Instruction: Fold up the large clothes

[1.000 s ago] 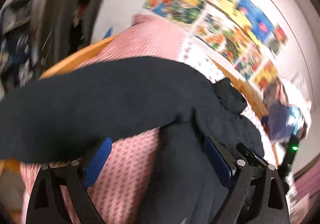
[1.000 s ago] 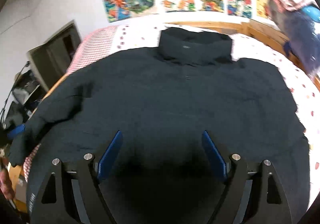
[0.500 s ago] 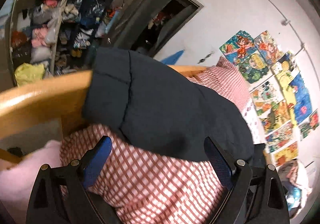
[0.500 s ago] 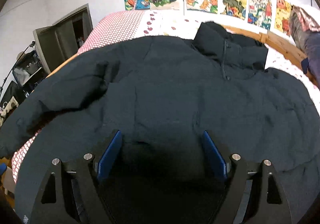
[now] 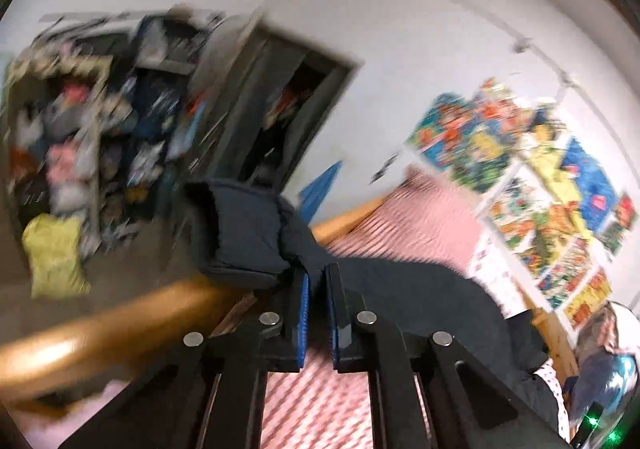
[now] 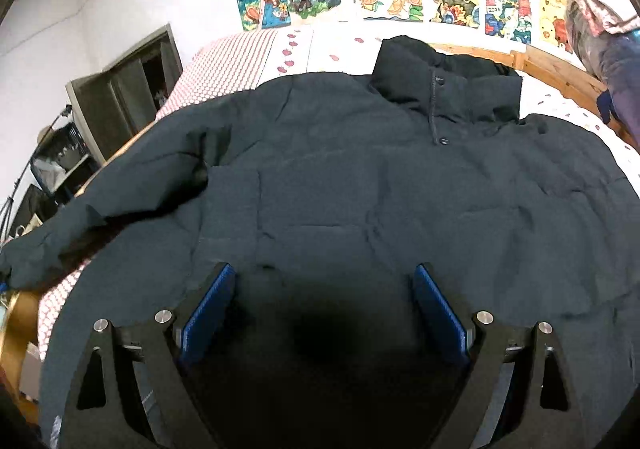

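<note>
Jaws of the left gripper (image 5: 316, 281) are pinched narrow on the sleeve (image 5: 248, 237) of the dark puffer jacket (image 6: 360, 177), near the cuff; jaws of the right gripper (image 6: 324, 289) stand wide, holding nothing, low over the hem. Jacket lies front-up on the bed (image 6: 240, 49), collar (image 6: 444, 89) away from the right gripper. Held sleeve trails off the left side toward the wooden bed rail (image 5: 120, 321), its long axis running outward from the shoulder. Likely next move: carry the sleeve inward across the chest

L gripper (image 5: 316, 281): pads nearly together, pinching cloth | R gripper (image 6: 324, 289): spread wide
</note>
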